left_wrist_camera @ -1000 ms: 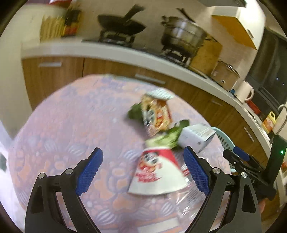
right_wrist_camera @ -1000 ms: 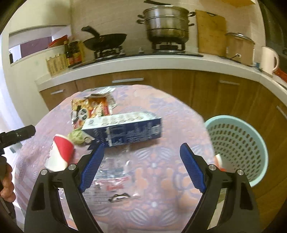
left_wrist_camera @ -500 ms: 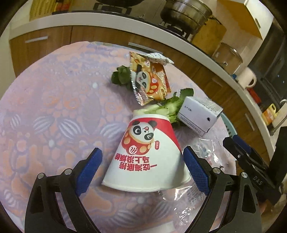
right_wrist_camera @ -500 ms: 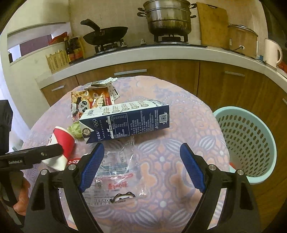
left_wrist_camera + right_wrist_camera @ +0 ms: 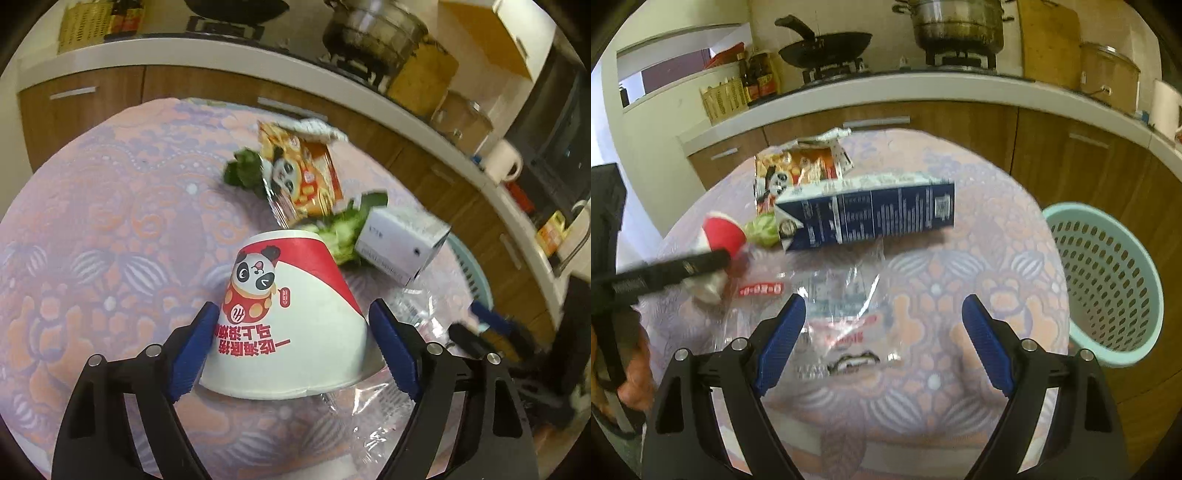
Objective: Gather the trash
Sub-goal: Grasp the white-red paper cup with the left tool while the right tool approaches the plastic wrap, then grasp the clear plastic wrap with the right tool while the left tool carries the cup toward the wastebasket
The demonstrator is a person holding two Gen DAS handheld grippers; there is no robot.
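While straddling the tipped paper cup [image 5: 291, 325] at lower centre, wide rim nearest, left gripper [image 5: 291, 350] spread, nothing grasped; right gripper [image 5: 882, 339] likewise released.

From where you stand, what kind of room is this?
Most likely a home kitchen: a black wok and a steel steamer pot sit on a gas stove, above wooden cabinets, with a cloth-covered table in front.

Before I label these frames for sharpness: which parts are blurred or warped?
Left wrist view: paper cup sharp, milk carton and far counter motion-smeared. Right wrist view: left gripper streaked, table soft, basket bent by fisheye.
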